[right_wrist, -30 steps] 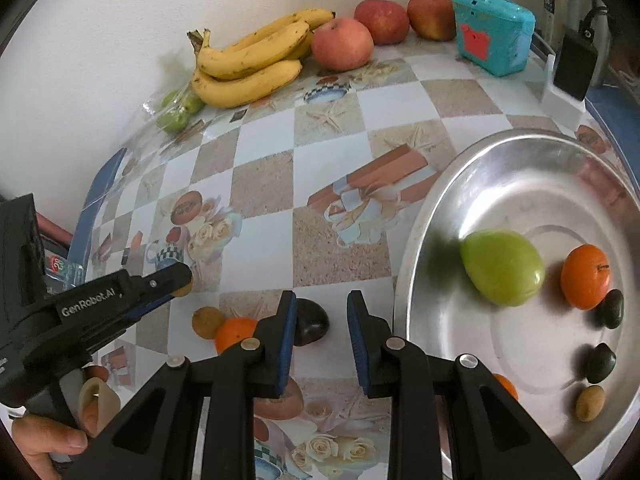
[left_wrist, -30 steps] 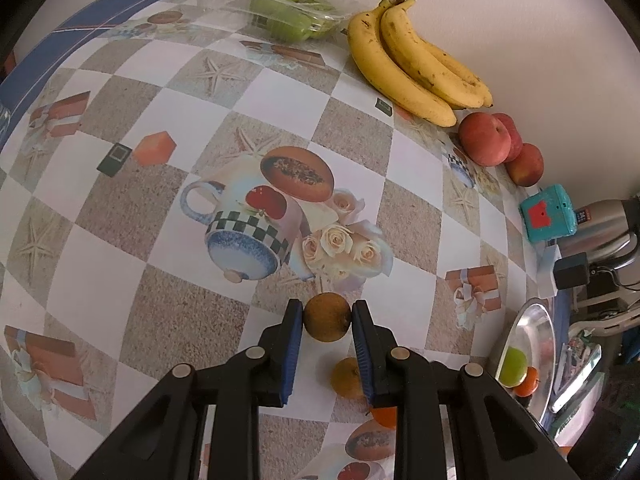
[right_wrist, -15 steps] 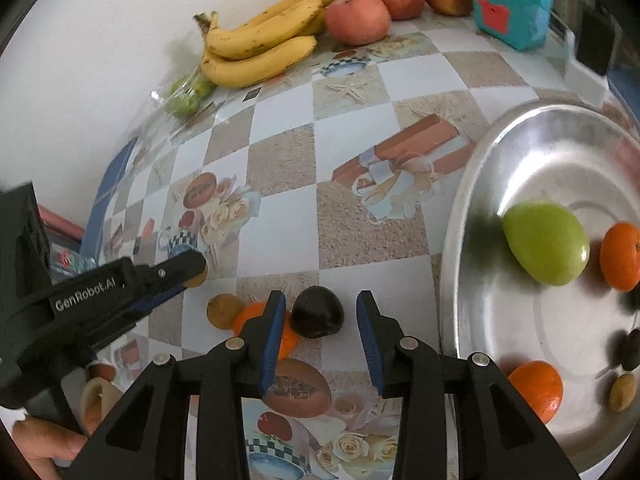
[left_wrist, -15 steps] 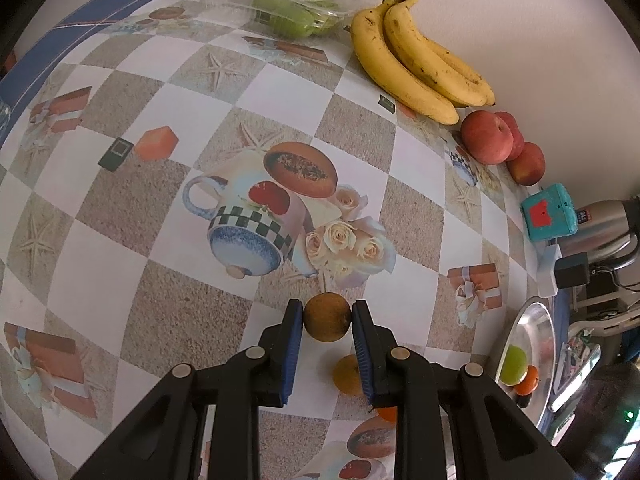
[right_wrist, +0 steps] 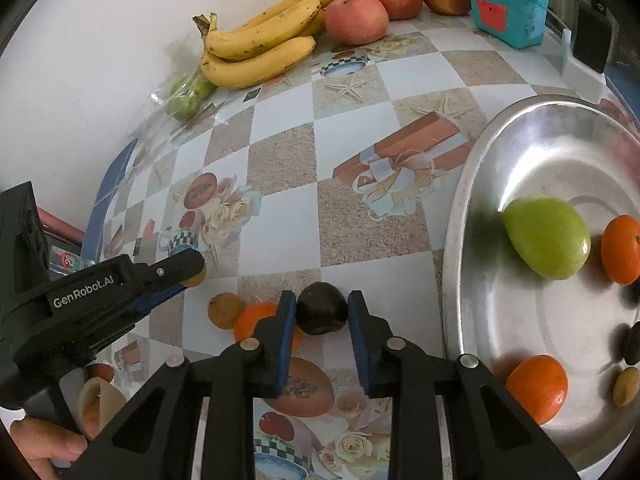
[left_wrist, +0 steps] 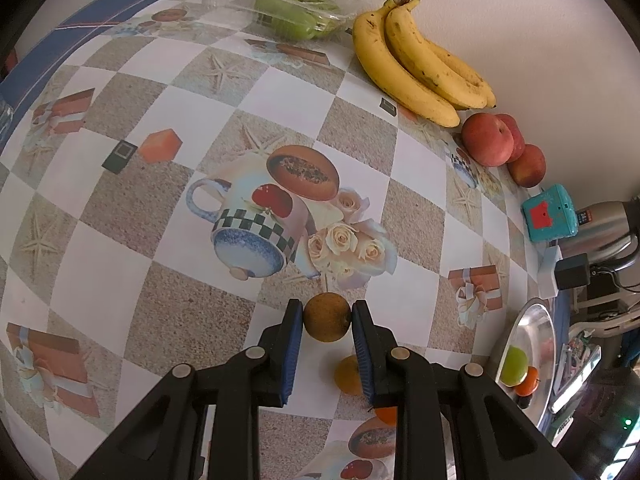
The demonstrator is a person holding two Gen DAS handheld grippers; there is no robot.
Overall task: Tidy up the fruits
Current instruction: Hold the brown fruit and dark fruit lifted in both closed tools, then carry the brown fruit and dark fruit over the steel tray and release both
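My left gripper (left_wrist: 326, 318) is shut on a small brown round fruit (left_wrist: 327, 317) and holds it over the patterned tablecloth; it also shows in the right wrist view (right_wrist: 188, 274). My right gripper (right_wrist: 322, 314) has its jaws around a dark round fruit (right_wrist: 320, 314) on the cloth, the pads close on both sides. A second brown fruit (right_wrist: 225, 311) and an orange (right_wrist: 252, 320) lie just left of it. The steel tray (right_wrist: 460, 216) at the right holds a green fruit (right_wrist: 546, 236), two oranges (right_wrist: 538, 386) and small dark and brown fruits.
Bananas (right_wrist: 260, 48), red apples (right_wrist: 356, 18) and a clear pack of green fruit (left_wrist: 280, 16) line the wall at the back. A teal box (right_wrist: 506, 6), a black adapter (right_wrist: 596, 36) and a metal kettle (left_wrist: 604, 232) stand near the tray.
My right gripper advanced to the dark fruit, opened wider, then narrowed around it. My left gripper kept its hold on the brown fruit and barely moved.
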